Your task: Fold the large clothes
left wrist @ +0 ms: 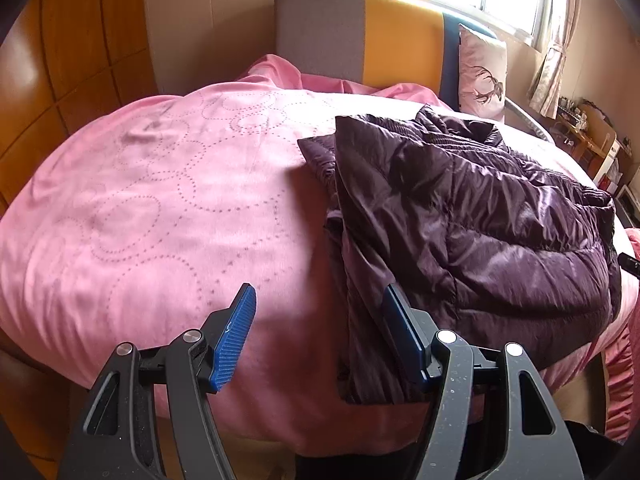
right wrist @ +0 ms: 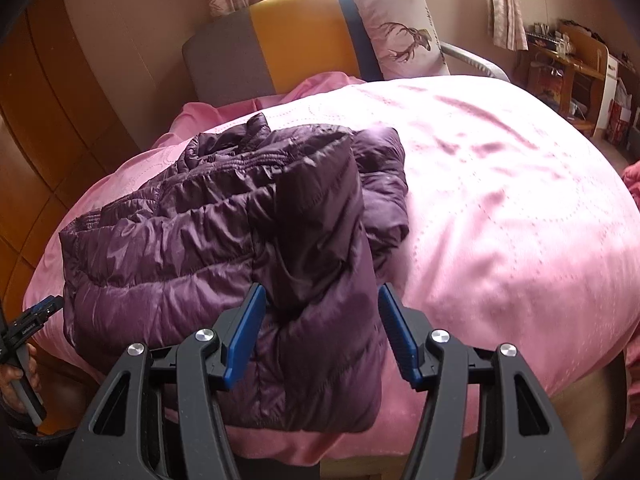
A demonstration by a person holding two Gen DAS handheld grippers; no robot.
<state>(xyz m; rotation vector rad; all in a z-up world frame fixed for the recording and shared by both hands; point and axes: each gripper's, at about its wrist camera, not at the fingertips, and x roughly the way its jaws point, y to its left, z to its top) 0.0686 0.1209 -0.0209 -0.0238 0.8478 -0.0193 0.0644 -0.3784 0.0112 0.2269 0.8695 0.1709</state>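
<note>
We see a pink bedspread (left wrist: 140,208) below a grey, yellow and blue headboard (left wrist: 360,36), a deer-print pillow (right wrist: 400,32) propped beside curtains (right wrist: 506,4).

Left gripper (left wrist: 318,306): jaws apart, nothing between them, over the bed's near edge. Purple padded jacket (left wrist: 472,216) lies folded on the pink bedspread (left wrist: 140,208), right side, overhanging that edge. Pillow (left wrist: 482,72) against headboard (left wrist: 360,32).

Dark purple quilted puffer jacket (right wrist: 224,248), glossy fabric: folded into a bulky, rumpled bundle, one panel laid lengthwise on top, lying on pink bedspread (right wrist: 500,220) near the bed's front edge.
</note>
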